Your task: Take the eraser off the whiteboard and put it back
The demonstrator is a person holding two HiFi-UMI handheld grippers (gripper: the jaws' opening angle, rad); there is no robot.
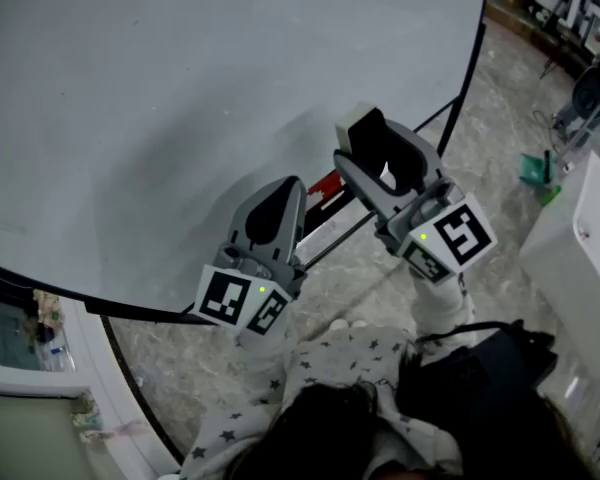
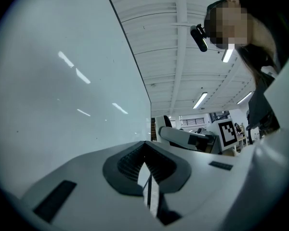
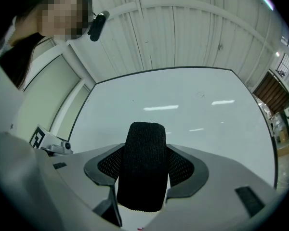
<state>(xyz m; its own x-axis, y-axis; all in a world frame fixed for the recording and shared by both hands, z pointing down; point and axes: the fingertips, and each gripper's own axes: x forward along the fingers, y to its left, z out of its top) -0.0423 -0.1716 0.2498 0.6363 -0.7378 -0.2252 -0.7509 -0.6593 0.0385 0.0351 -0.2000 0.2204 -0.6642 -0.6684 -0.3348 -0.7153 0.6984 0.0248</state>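
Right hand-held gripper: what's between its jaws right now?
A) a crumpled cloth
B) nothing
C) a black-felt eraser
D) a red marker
C: in the right gripper view the eraser, black felt side up, sits clamped between the pads of the right hand-held gripper.

Person in pale star-print garment [image 1: 315, 358]; left tool [image 1: 285, 193] and right tool [image 1: 380, 153], grey moulded shells, black ribbed pads [image 2: 127, 165], each with a white cube [image 1: 242, 303] of black square markers.
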